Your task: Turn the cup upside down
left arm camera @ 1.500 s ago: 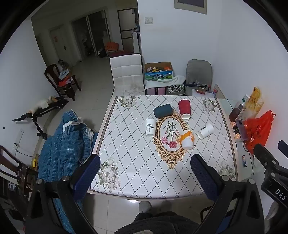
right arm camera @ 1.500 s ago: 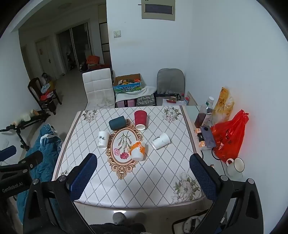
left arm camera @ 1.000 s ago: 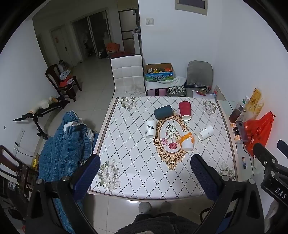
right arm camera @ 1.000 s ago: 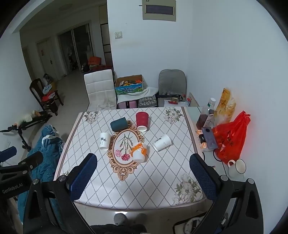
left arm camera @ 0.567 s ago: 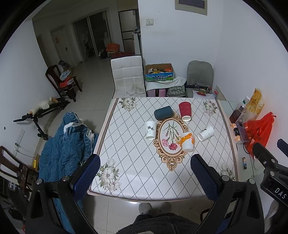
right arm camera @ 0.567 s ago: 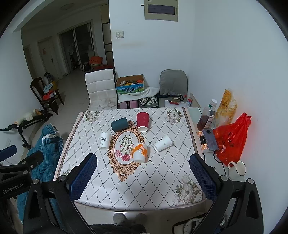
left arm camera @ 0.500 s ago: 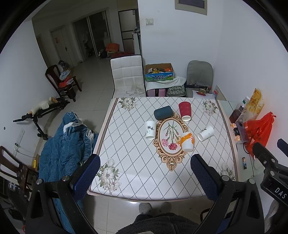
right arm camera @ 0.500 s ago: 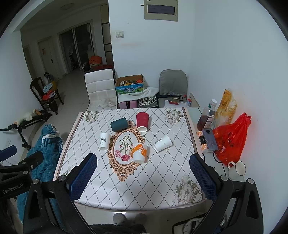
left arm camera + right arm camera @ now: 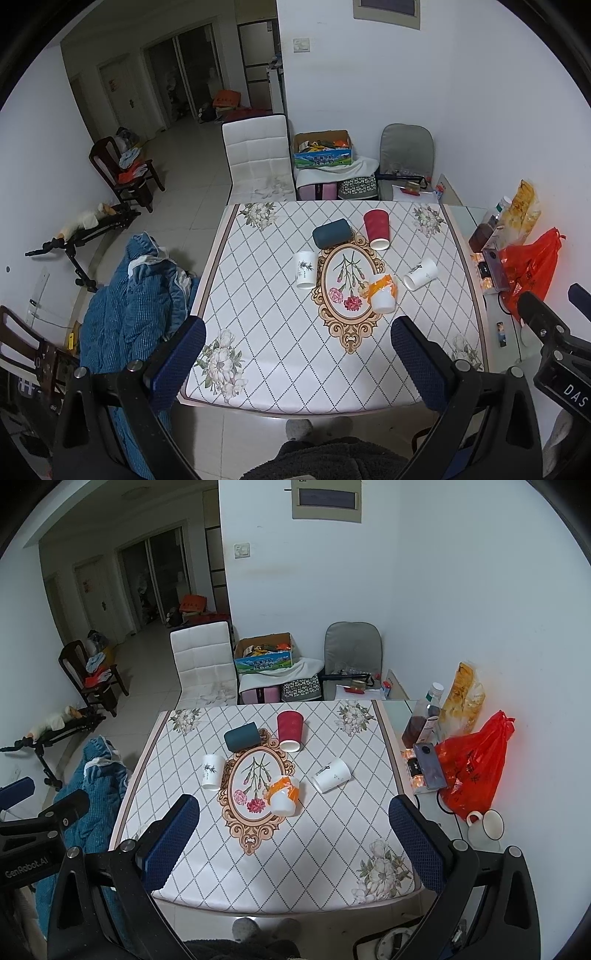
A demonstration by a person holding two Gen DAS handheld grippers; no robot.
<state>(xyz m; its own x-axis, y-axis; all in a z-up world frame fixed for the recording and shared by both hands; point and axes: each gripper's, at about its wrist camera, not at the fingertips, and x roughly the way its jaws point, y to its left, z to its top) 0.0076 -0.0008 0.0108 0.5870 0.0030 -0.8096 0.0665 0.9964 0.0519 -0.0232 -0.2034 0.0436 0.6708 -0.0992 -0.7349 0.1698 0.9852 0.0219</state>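
Several cups lie on their sides on the patterned table (image 9: 280, 354): a dark teal cup (image 9: 331, 233), a red cup (image 9: 376, 229), a white cup with a plant print (image 9: 306, 269), an orange-and-white cup (image 9: 382, 291) and a white cup (image 9: 420, 273). They also show in the right wrist view: teal (image 9: 242, 735), red (image 9: 290, 725), white print (image 9: 212, 771), orange-and-white (image 9: 283, 794), white (image 9: 332, 775). My left gripper (image 9: 297, 354) and right gripper (image 9: 293, 834) are both open and empty, high above the table's near edge.
A side surface right of the table holds a red plastic bag (image 9: 471, 764), bottles (image 9: 424, 720), a phone (image 9: 428, 764) and a white mug (image 9: 487, 825). A white chair (image 9: 258, 155), a grey chair (image 9: 406, 147) and a box stand behind the table. A blue blanket (image 9: 129, 302) lies left.
Both views have shifted very slightly; the table sits a little lower in the right wrist view. The cups have not moved and both grippers stay open.
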